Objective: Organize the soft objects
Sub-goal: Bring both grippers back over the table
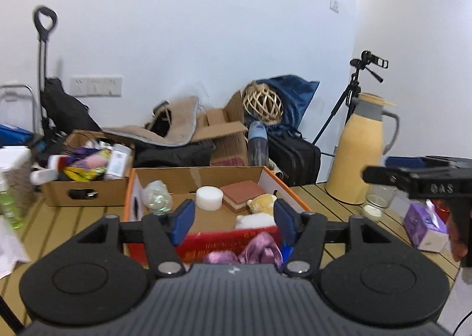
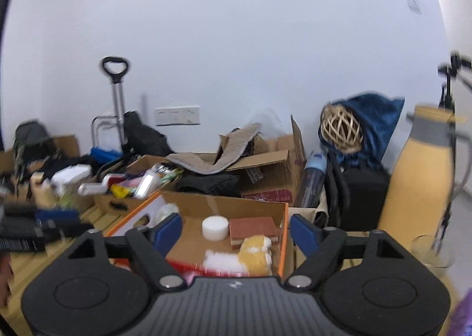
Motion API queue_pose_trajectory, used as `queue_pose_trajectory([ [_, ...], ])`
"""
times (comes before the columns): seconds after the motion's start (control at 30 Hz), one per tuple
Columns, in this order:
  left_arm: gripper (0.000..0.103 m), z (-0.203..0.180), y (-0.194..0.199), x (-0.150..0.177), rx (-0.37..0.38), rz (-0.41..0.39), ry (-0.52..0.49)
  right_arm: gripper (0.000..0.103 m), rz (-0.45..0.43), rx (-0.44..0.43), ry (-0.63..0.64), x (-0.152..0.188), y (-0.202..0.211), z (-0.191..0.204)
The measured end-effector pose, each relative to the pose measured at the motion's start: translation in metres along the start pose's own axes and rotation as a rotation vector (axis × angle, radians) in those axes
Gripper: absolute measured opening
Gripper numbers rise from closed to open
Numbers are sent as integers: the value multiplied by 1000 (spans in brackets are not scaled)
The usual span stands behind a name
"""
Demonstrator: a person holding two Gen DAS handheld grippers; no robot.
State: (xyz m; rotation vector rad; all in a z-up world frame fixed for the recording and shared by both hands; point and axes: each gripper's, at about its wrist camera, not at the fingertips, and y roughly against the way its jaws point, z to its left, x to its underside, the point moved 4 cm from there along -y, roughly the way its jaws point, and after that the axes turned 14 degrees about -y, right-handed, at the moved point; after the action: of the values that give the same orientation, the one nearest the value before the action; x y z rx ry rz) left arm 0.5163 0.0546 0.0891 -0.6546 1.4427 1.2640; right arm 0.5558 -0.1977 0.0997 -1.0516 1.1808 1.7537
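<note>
An open cardboard box with orange sides stands on the slatted wooden table. Inside lie a yellow and white plush toy, a brown sponge block, a white round foam puck, a clear crinkly ball and a purple satin cloth at the near edge. My left gripper is open and empty above the box's near end. My right gripper is open and empty above the same box, over the plush toy. The right gripper also shows in the left wrist view.
A second cardboard box of mixed items stands at the left. A yellow thermos jug, a glass and a purple tissue pack stand at the right. Boxes, bags, a wicker ball and a tripod lie behind the table.
</note>
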Motion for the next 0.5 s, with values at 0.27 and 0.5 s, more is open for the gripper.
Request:
queue_pose_trajectory([
  [0.27, 71, -38, 124, 47, -54, -82, -15, 89, -8, 10, 34, 74, 121, 11],
  [0.5, 79, -74, 177, 95, -169, -99, -83, 89, 1, 2, 64, 135, 169, 30],
])
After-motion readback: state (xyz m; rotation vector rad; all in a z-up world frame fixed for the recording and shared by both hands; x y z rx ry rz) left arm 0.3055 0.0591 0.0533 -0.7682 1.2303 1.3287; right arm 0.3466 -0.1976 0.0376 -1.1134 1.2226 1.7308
